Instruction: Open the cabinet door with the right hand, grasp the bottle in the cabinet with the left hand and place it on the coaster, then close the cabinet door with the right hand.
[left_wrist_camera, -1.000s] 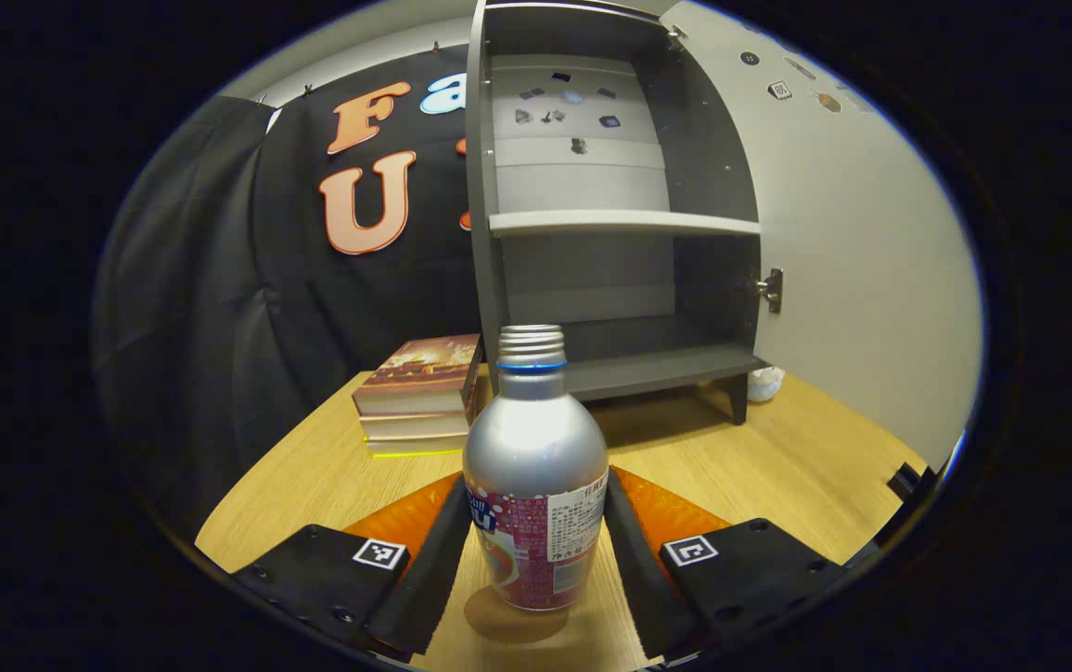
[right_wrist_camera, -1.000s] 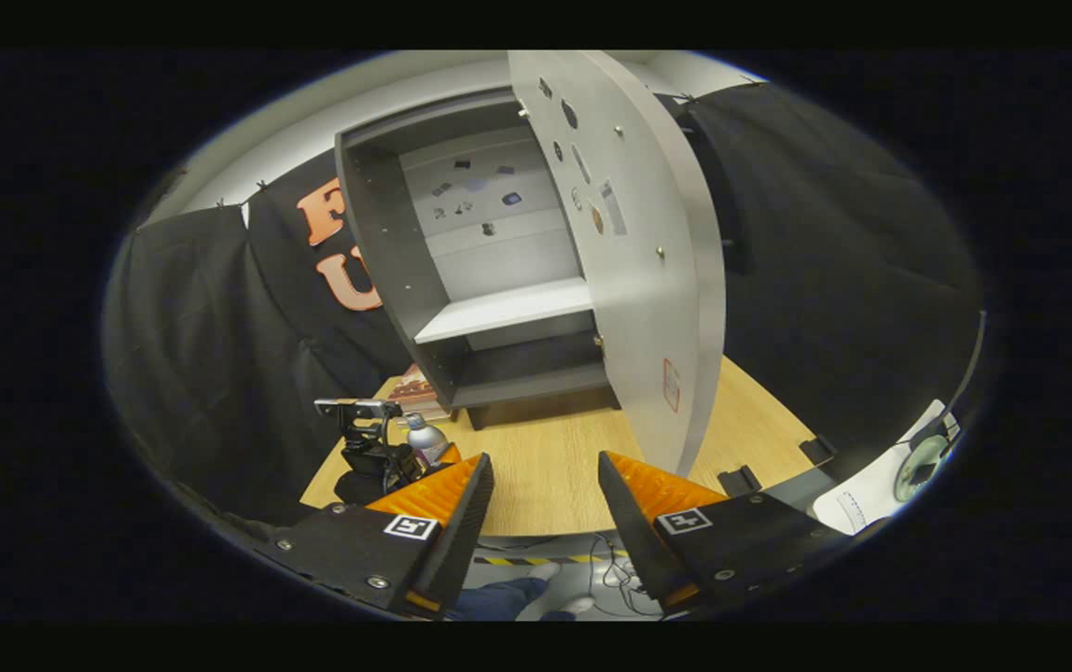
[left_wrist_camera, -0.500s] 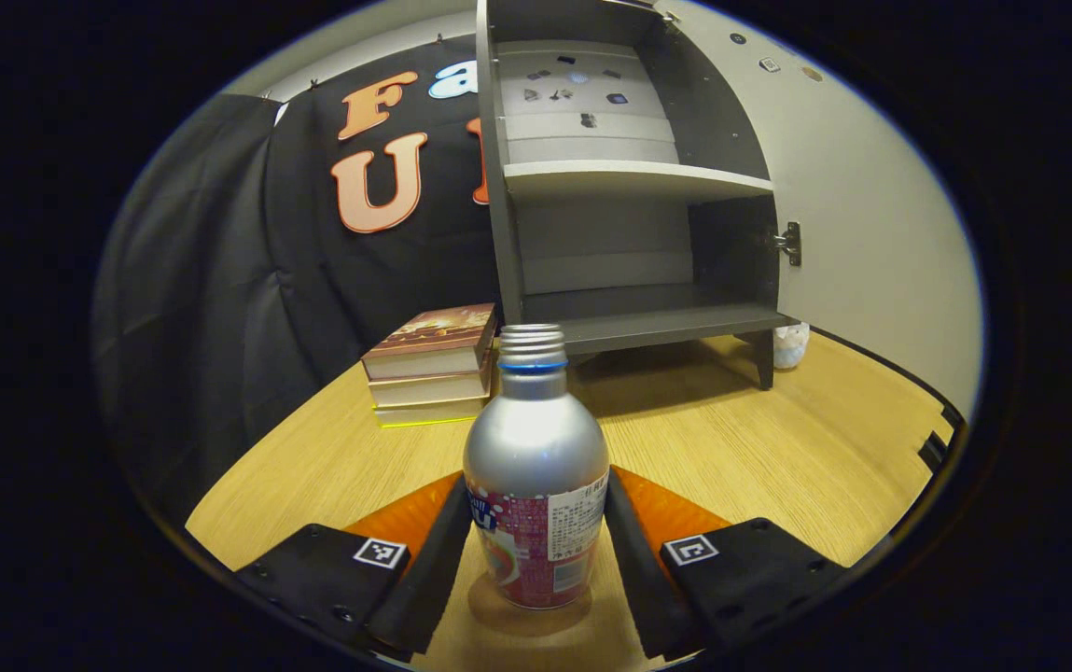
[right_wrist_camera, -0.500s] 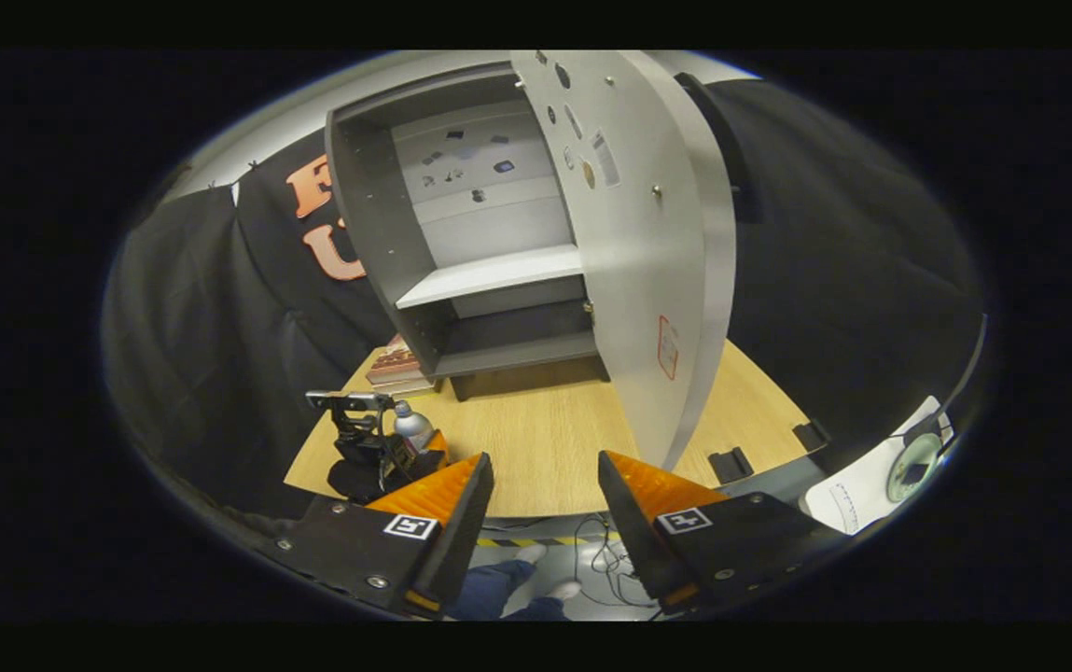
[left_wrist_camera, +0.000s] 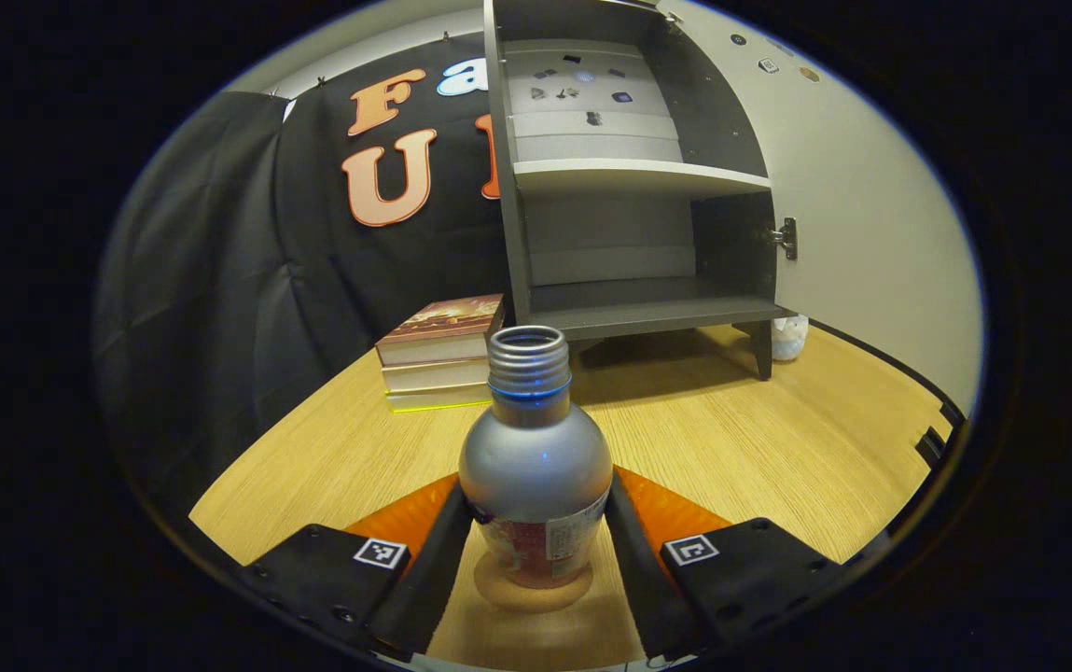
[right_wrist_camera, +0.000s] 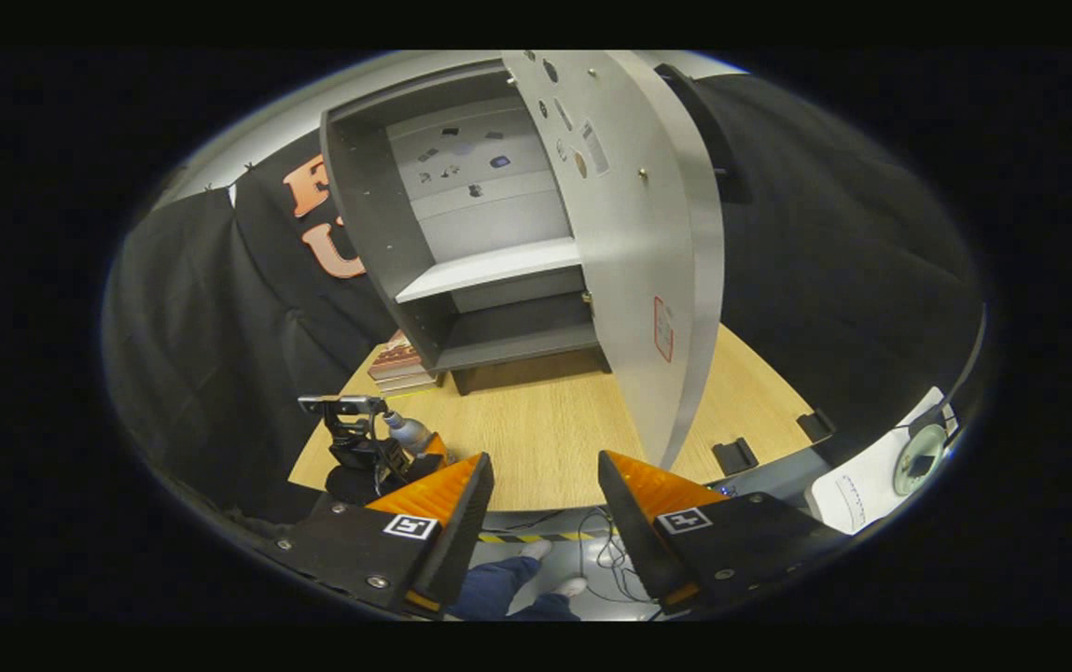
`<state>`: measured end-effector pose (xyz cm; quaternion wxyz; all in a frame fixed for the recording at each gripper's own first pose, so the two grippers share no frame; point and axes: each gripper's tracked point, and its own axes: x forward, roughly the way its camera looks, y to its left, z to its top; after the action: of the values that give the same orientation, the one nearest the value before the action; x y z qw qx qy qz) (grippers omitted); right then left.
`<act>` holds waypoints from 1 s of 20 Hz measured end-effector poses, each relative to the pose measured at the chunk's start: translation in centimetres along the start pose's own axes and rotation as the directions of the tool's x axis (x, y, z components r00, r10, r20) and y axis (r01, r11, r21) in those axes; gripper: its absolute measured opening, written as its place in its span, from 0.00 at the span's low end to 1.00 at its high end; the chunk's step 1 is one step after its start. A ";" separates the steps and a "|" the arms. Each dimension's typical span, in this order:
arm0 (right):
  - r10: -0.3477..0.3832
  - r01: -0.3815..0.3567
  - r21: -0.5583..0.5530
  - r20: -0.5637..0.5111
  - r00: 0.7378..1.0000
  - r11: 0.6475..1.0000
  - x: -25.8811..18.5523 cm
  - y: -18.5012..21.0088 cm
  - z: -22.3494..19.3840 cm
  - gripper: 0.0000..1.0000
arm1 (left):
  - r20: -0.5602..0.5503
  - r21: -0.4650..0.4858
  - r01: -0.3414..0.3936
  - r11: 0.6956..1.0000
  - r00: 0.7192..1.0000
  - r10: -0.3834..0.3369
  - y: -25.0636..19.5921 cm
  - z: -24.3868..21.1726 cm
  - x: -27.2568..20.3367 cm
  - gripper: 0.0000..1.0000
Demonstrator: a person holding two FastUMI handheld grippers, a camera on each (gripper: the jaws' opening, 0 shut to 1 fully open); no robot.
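**Left gripper clamped on bottle over coaster; right gripper open, clear of door**

Left gripper [left_wrist_camera: 536, 560]: both fingers [left_wrist_camera: 424, 569] press the sides of the bottle [left_wrist_camera: 536, 467], so it's gripping. Bottle is silver, uncapped, threaded neck with a blue ring, label on the lower body. It tips slightly, top leaning toward the camera. Its base sits over a round tan coaster [left_wrist_camera: 533, 593] on the wooden table [left_wrist_camera: 741, 448], near the front edge; can't tell if the base is fully seated on it.

In the right gripper view the left gripper [right_wrist_camera: 377, 457] shows at the table's left front corner with the bottle [right_wrist_camera: 408, 431] in it, tilted.

Right gripper [right_wrist_camera: 540, 504]: fingers spread apart, nothing between them, held off the front edge of the table, above the floor. A person's legs and shoes [right_wrist_camera: 536, 579] are below it.

Farther out: cabinet [left_wrist_camera: 629, 187] at the back of the table, cabinet door [right_wrist_camera: 647, 252] swung wide open, shelves bare. Right gripper is near the door's free edge, not touching. Stack of books [left_wrist_camera: 438, 350] just left of the cabinet. Small white object [left_wrist_camera: 787, 336] by the cabinet's right leg, too small to identify.
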<state>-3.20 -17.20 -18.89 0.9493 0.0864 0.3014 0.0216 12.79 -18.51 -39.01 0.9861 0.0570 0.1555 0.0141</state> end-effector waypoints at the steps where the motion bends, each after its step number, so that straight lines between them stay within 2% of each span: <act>1: 0.004 -0.004 0.000 -0.002 1.000 1.000 0.0 0.1 -0.1 0.71 | -0.005 0.001 -0.007 1.000 1.000 0.007 0.1 -0.1 -0.3 0.86; 11: 0.007 -0.007 0.009 -0.010 1.000 1.000 -1.0 0.0 -0.9 0.71 | -0.004 -0.006 -0.014 1.000 1.000 0.014 0.8 -0.7 -1.7 0.86; 13: 0.008 -0.008 0.009 -0.013 1.000 1.000 -1.1 0.1 -1.1 0.71 | -0.020 -0.012 0.000 1.000 1.000 0.000 0.5 -1.2 -1.7 0.88; 14: 0.009 -0.009 0.009 -0.016 1.000 1.000 -1.2 0.1 -1.2 0.71 | -0.022 -0.016 -0.002 1.000 1.000 0.002 0.8 -1.3 -1.9 0.95; 15: 0.010 -0.010 0.008 -0.018 1.000 1.000 -1.2 0.2 -1.3 0.71 | -0.019 -0.023 -0.001 1.000 1.000 0.000 0.9 -1.1 -1.9 0.96; 20: 0.020 -0.019 0.010 -0.014 1.000 1.000 -1.4 0.6 -1.4 0.71 | -0.007 -0.030 -0.010 1.000 1.000 0.010 1.4 -0.4 -2.3 0.98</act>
<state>-5.18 -16.58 -19.09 0.9464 0.0938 0.3075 0.0300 10.48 -17.22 -38.58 0.9862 0.0432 0.1585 0.0217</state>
